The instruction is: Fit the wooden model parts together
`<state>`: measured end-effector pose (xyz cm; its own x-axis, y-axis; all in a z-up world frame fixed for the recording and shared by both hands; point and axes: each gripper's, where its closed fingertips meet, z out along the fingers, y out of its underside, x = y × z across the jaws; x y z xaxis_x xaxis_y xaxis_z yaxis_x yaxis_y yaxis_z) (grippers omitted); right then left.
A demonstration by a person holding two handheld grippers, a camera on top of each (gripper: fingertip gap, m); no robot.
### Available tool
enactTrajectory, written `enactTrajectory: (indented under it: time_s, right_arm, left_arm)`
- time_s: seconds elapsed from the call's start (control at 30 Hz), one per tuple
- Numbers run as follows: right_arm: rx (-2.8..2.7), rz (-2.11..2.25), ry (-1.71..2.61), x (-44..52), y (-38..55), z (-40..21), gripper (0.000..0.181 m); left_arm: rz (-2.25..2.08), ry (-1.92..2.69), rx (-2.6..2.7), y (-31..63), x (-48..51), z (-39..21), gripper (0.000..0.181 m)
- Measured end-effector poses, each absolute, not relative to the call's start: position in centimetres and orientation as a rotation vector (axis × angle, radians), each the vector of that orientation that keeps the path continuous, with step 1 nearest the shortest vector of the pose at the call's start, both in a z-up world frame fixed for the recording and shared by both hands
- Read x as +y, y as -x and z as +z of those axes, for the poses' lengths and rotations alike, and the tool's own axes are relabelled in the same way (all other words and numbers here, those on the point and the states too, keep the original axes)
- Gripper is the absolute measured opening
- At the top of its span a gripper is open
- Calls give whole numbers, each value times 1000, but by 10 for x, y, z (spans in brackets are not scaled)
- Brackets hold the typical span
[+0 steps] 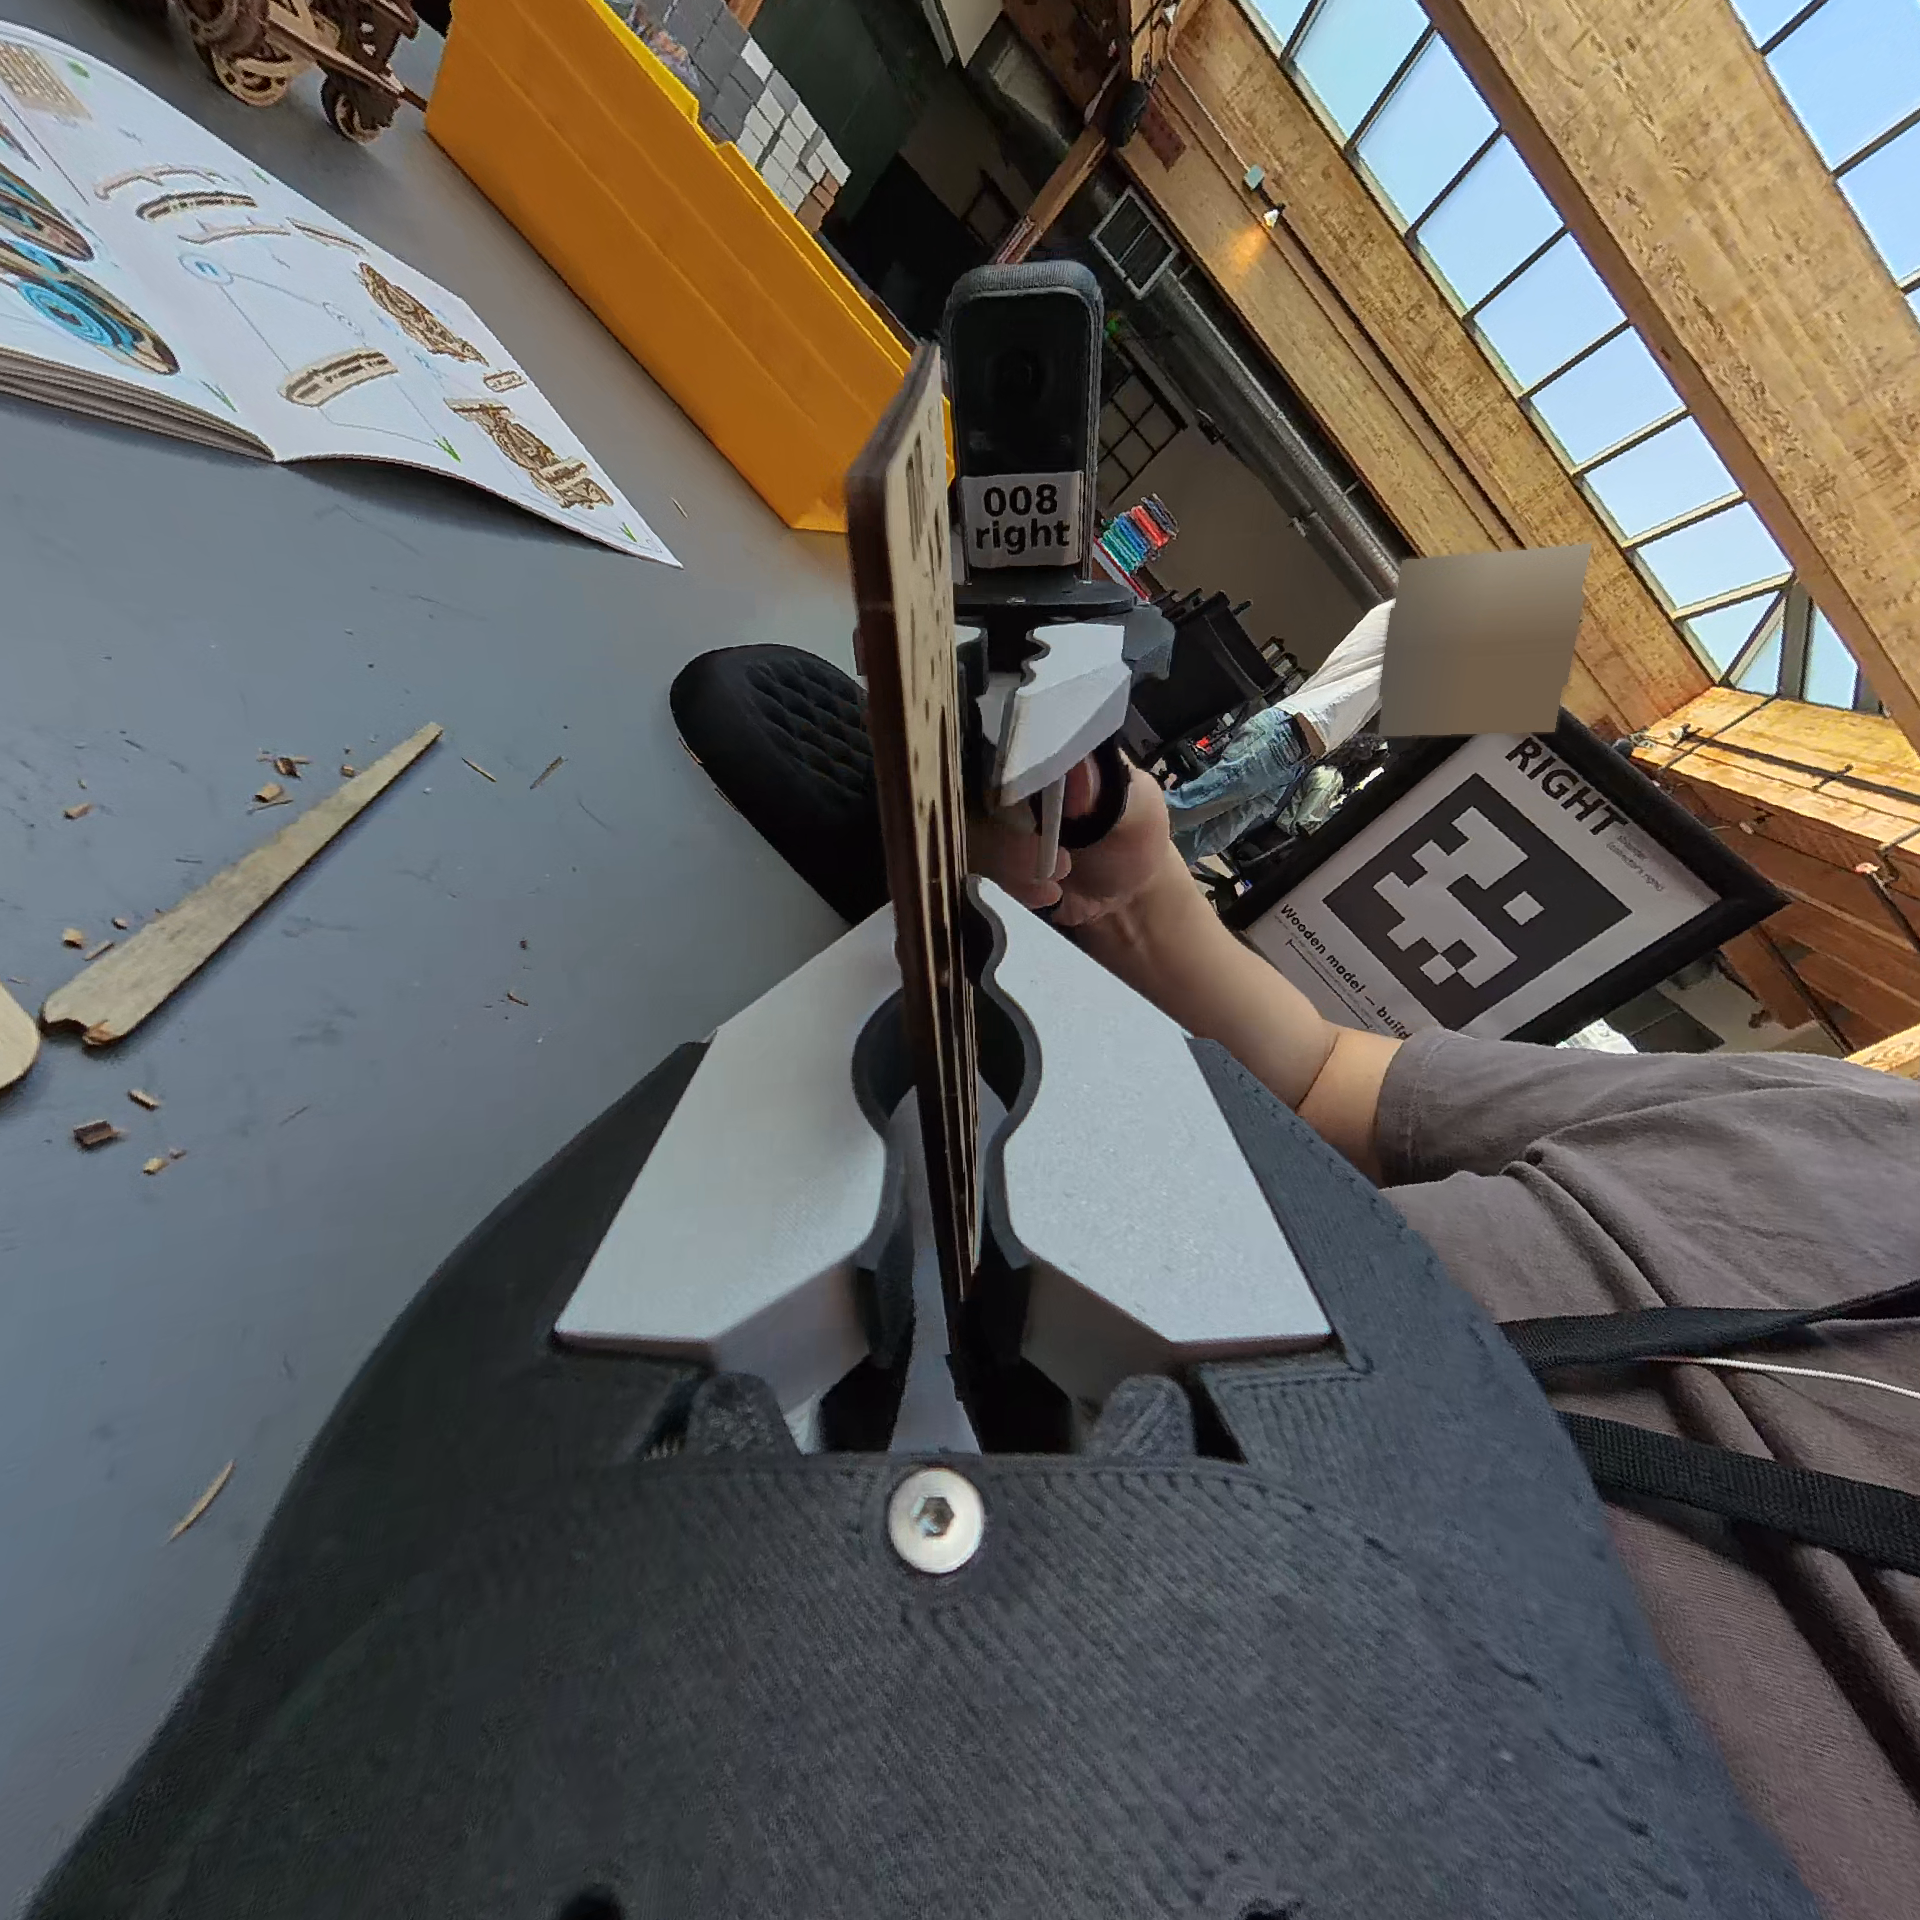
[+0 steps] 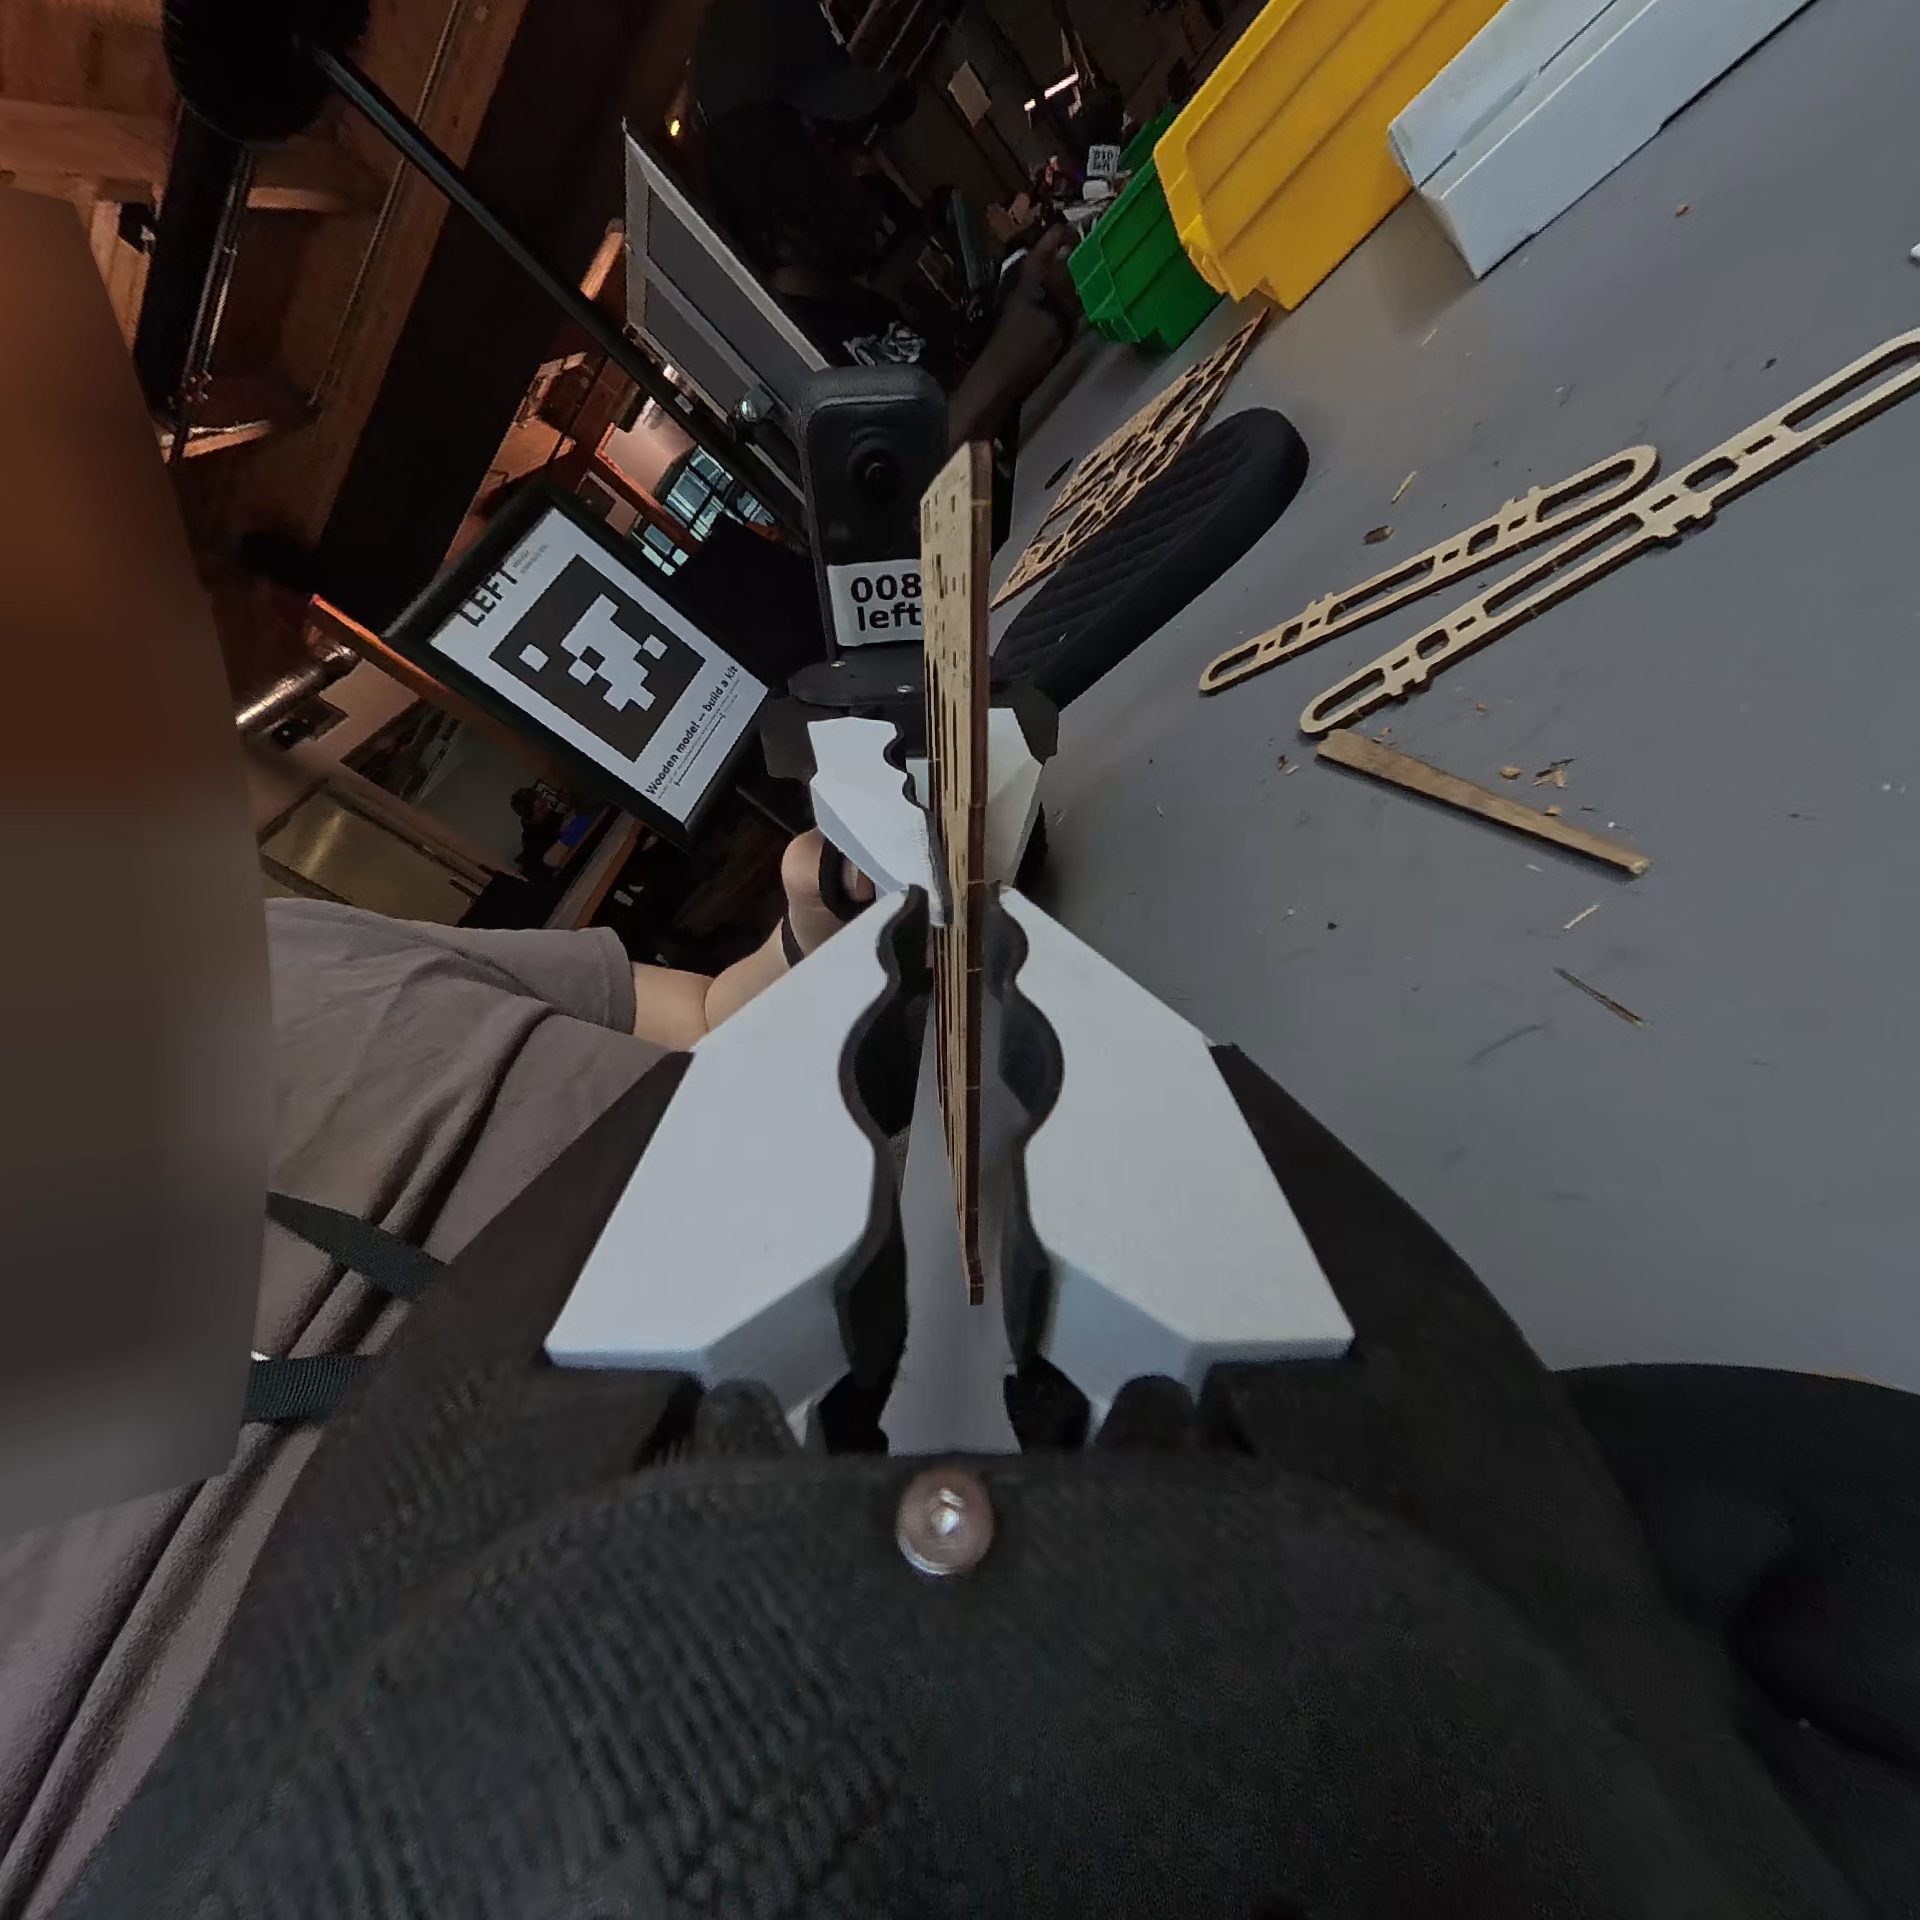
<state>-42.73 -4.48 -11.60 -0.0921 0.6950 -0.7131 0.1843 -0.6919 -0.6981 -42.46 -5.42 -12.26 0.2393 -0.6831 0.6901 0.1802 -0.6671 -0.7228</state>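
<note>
A thin laser-cut wooden sheet [image 1: 914,727] is held edge-on above the grey table [image 1: 416,1091]. My left gripper [image 1: 940,920] is shut on its near end, the white fingers [image 1: 1132,1143] pressed on both faces. In the right wrist view the same sheet [image 2: 956,790] runs between the fingers of my right gripper [image 2: 961,904], which is shut on its other end. The two grippers face each other, tips almost touching. The right gripper [image 1: 1055,707] shows beyond the sheet in the left wrist view, and the left gripper [image 2: 925,800] in the right wrist view.
An open instruction booklet [image 1: 260,312], a yellow bin [image 1: 644,239], a built wooden model [image 1: 291,52], a loose wooden strip [image 1: 239,894] and a black round pad [image 1: 790,748] lie on the table. Slotted strips [image 2: 1558,571], a stick [image 2: 1475,800], another cut sheet [image 2: 1132,457] and a green bin [image 2: 1143,270] lie further along. Less than 4 cm separates the two grippers' tips.
</note>
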Motion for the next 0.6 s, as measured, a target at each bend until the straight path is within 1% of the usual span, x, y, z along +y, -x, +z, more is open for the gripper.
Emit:
enactTrajectory:
  time_s: [0.07, 0.2, 0.3, 0.33, 0.37, 0.5, 0.53, 0.6]
  right_arm:
    - [-877, 1871, 1760, -38, 423, -108, 7]
    - [-863, 1864, 1731, -34, 425, -103, 25]
    - [-858, 1830, 1689, -31, 426, -97, 21]
    - [-864, 1837, 1694, -31, 427, -97, 18]
    - [-892, 1854, 1696, -35, 428, -97, 0]
    - [-931, 1867, 1693, -40, 425, -93, 0]
    - [-929, 1866, 1672, -40, 424, -88, 0]
    - [-933, 1828, 1581, -37, 420, -72, 0]
  left_arm:
    - [-1536, 1780, 474, 425, -56, -121, 0]
    - [-1566, 1787, 534, 419, -62, -122, 0]
    - [-1548, 1789, 535, 419, -62, -123, 0]
    - [-1548, 1787, 537, 419, -62, -122, 0]
    - [-1552, 1788, 543, 419, -63, -122, 0]
    - [-1584, 1745, 564, 417, -66, -117, 0]
    - [-1594, 1711, 551, 419, -66, -113, 7]
    - [-1619, 1632, 475, 429, -61, -101, 29]
